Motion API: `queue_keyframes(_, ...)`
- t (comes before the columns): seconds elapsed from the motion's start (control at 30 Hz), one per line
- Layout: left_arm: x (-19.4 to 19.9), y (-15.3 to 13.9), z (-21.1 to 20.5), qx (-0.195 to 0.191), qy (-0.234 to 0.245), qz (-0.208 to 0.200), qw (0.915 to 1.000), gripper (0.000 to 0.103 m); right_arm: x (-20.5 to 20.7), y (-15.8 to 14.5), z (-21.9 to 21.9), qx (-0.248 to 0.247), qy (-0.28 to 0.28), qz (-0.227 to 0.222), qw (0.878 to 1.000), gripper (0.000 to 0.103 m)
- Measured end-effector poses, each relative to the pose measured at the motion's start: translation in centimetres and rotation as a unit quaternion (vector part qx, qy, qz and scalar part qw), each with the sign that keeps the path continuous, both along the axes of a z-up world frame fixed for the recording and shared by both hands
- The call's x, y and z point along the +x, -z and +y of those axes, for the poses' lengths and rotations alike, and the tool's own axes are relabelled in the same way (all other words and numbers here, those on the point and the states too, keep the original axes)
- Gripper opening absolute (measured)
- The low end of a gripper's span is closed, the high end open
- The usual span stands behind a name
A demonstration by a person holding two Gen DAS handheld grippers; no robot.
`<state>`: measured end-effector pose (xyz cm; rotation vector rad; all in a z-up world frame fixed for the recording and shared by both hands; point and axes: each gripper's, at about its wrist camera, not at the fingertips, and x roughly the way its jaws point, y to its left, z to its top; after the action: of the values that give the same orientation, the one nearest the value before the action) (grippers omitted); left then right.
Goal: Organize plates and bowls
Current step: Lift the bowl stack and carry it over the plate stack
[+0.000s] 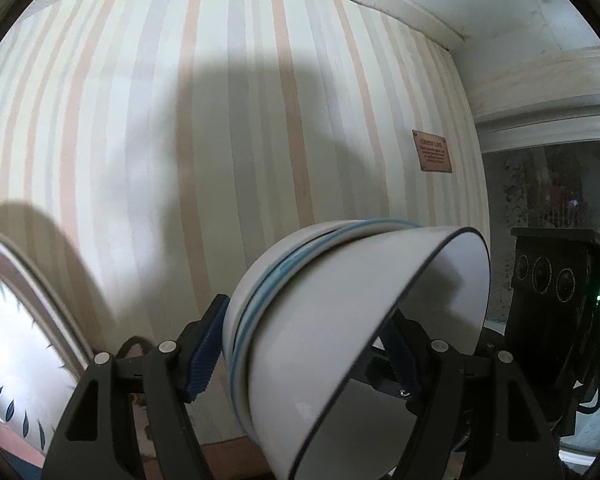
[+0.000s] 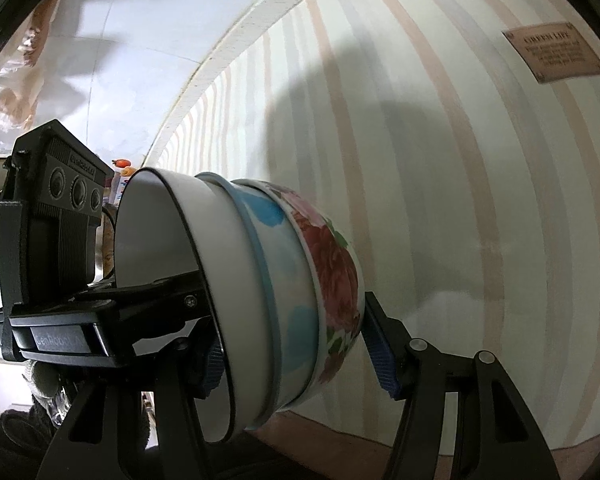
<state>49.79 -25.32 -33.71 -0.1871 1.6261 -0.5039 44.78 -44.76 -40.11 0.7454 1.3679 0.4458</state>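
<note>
A stack of three nested bowls is held on its side in front of a striped wall: a white bowl with a dark rim, a blue-patterned bowl and a floral bowl. My left gripper is shut on the stack, one blue pad on the outer base, the other inside the white bowl. My right gripper is shut on the same stack from the other side. A decorated plate leans upright at the far left.
The striped wall stands close behind the bowls, with a small brown plaque on it. A wooden surface runs along the wall's foot. The other gripper's camera housing is at the right.
</note>
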Motion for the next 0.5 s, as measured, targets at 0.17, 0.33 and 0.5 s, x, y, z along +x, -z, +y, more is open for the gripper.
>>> queue_keyframes(0.17, -0.3, -1.7, 1.8, 0.003, -0.003, -0.009, 1.0, 0.071, 0.1, -1.6, 2.0, 0.003, -0.012, 0.0, 1.0, 0.062)
queue_keyframes(0.33, -0.5, -3.0, 4.8, 0.006, -0.014, -0.014, 0.9998, 0.071, 0.2, -2.9, 4.7, 0.005, -0.027, -0.005, 1.0, 0.062)
queue_keyframes(0.5, -0.8, -3.8, 8.5, 0.009, -0.03, -0.016, 0.9994, 0.071, 0.3, -3.7, 8.6, 0.007, -0.045, -0.006, 0.999, 0.062)
